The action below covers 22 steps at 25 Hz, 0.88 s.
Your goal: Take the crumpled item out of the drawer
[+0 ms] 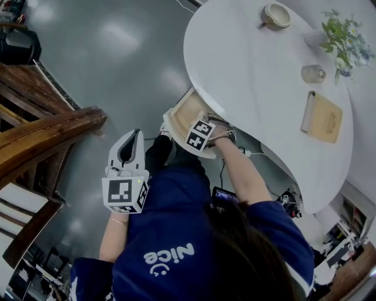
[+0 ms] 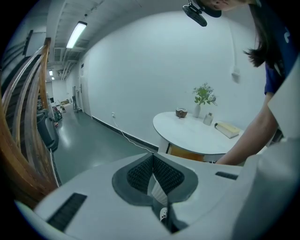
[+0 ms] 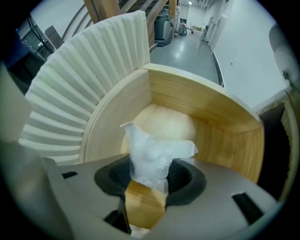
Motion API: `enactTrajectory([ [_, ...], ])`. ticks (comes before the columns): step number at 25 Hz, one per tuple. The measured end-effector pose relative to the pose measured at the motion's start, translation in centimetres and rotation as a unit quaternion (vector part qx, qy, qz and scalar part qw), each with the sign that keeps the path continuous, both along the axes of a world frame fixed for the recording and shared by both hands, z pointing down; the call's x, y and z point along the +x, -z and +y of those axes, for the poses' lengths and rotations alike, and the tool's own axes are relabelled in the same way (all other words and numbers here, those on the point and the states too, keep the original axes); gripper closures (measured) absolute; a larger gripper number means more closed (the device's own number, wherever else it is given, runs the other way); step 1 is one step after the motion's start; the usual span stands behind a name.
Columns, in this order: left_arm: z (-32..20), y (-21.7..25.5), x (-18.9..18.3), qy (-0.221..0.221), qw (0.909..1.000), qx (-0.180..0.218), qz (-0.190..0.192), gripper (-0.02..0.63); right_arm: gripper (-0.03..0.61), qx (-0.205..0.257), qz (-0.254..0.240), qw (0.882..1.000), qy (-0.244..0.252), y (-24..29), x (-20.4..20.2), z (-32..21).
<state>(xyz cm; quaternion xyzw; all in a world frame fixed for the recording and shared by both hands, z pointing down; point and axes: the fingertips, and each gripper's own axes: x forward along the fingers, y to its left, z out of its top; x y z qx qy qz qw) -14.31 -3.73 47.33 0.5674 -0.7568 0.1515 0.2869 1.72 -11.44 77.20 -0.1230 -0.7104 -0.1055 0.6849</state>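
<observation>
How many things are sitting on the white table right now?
4: a cup at the far edge, a vase of flowers right of it, a small jar beside the vase, and a notebook nearer the person. None seems hidden.

On the one white table (image 1: pixel 252 88) stood one cup (image 1: pixel 276 14), one flower vase (image 1: pixel 338 38), one small jar (image 1: pixel 313 73) and one book (image 1: pixel 322 116), and under it one open drawer (image 1: pixel 188 111) held one crumpled item (image 3: pixel 150 154).

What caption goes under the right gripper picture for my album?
Right gripper pinches crumpled plastic inside the open wooden drawer.
</observation>
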Motion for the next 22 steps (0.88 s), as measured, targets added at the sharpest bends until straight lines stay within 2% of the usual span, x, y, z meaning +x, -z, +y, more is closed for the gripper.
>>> enactTrajectory([
  [10,-1.1,0.7,-0.7,-0.001,0.9996,0.025,0.009,0.609,0.379,0.013,-0.039,0.999,-0.005,4.1,-2.0,0.8],
  [22,-1.7,0.4,-0.6,-0.014,0.9992,0.031,0.021,0.609,0.385,0.005,-0.073,0.996,-0.054,8.7,-2.4,1.5],
])
